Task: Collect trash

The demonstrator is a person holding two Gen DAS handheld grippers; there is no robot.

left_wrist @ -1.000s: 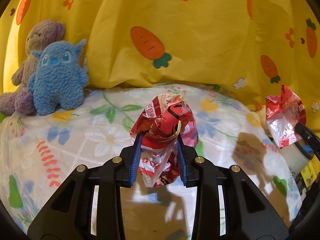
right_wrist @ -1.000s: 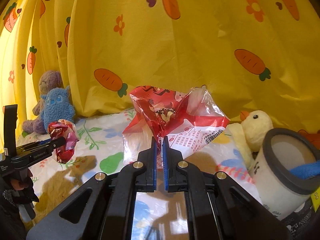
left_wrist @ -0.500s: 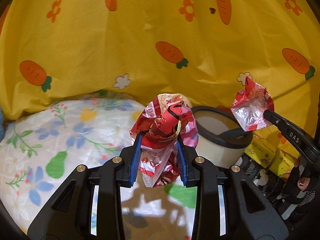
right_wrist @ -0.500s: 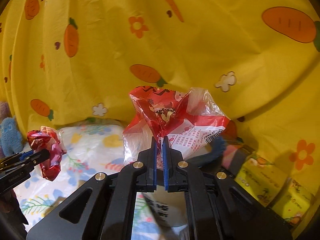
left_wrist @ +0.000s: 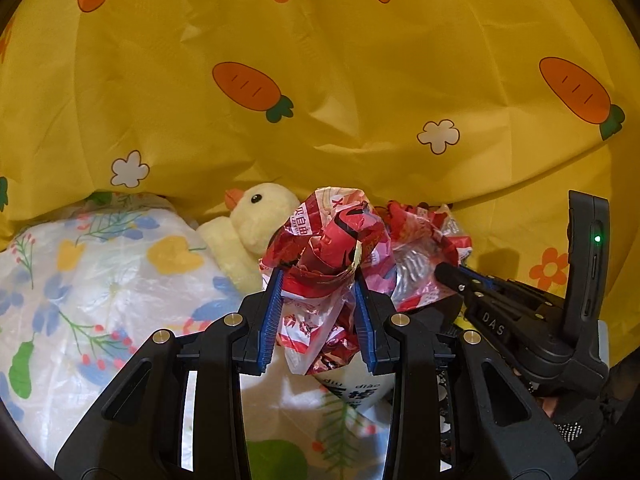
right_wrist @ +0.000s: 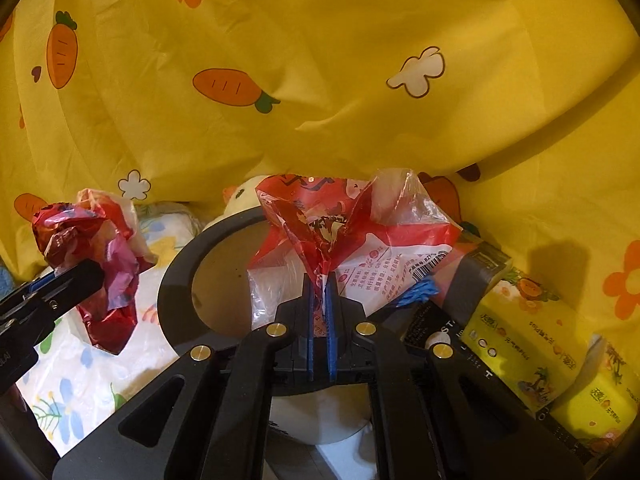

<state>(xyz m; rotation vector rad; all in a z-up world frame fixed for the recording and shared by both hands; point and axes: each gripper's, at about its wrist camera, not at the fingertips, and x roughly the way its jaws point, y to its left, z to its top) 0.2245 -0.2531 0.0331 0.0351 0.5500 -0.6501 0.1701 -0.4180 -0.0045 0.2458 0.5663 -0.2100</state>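
Note:
My left gripper (left_wrist: pixel 318 280) is shut on a crumpled red wrapper (left_wrist: pixel 326 252), which also shows at the left of the right wrist view (right_wrist: pixel 96 256). My right gripper (right_wrist: pixel 319 280) is shut on a red and clear plastic bag (right_wrist: pixel 352 236) and holds it over the open mouth of the white bin with a black rim (right_wrist: pixel 176 280). In the left wrist view the bag (left_wrist: pixel 424 256) sits just right of my wrapper, and the bin's white side (left_wrist: pixel 352 388) shows below, mostly hidden by the wrapper.
A yellow duck plush (left_wrist: pixel 248 236) lies behind the bin on the floral sheet (left_wrist: pixel 100 264). Yellow tissue packs (right_wrist: pixel 532 332) stand right of the bin. A yellow carrot-print curtain (left_wrist: pixel 320 80) hangs close behind everything.
Both grippers have swung right, away from the blue and purple plush toys, to the bin. The right gripper's bag is now over the bin's mouth and the left wrapper is close beside it.

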